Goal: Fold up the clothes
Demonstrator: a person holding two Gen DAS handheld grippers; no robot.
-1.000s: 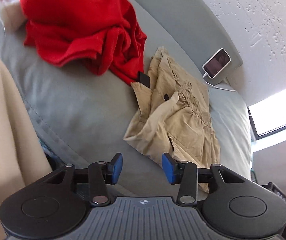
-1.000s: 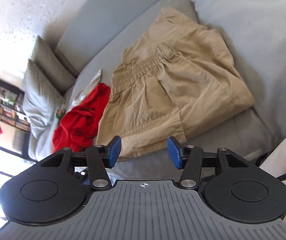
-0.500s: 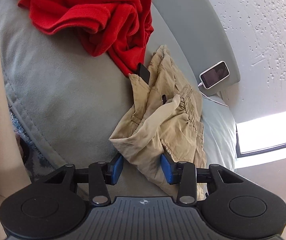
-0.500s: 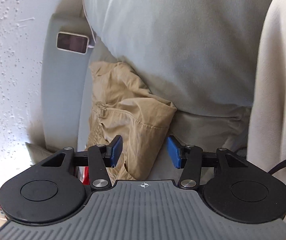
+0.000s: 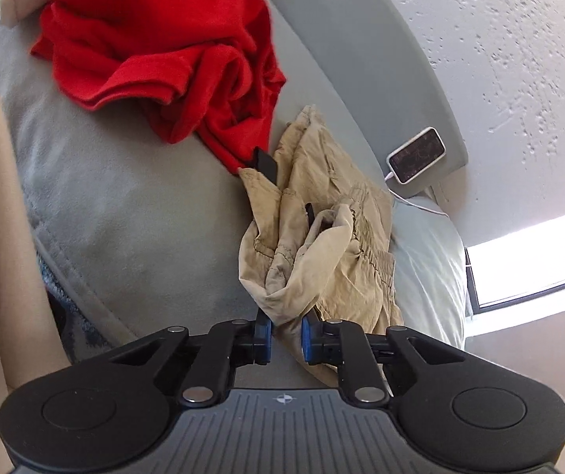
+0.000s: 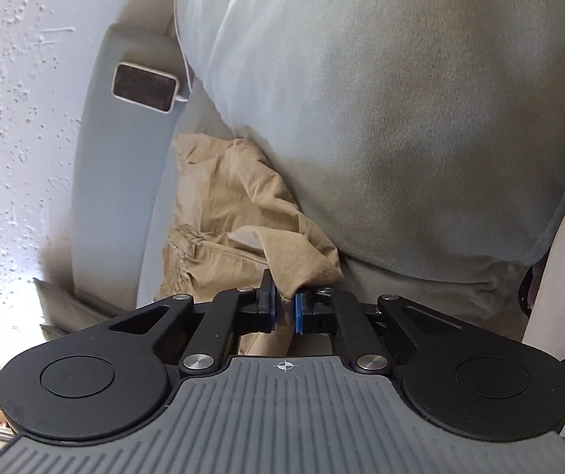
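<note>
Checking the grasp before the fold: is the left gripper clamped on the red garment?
No, the left gripper pinches the tan shorts; the red garment lies apart.

A: State of the left tongs (image 5: 285,333) versus one second ago?

B: Then they stand wide apart and clear of the khaki shorts (image 5: 321,237). Now the blue pads (image 5: 264,331) are closed on a bunched corner of the fabric, which is drawn up into a peak.

A: Right tongs (image 6: 284,310)?

B: Same sequence. Then open, facing the shorts spread flat; half a second ago, straddling a corner beside the grey cushion (image 6: 381,118). Now clamped on that corner, with cloth pinched between the pads.
</note>
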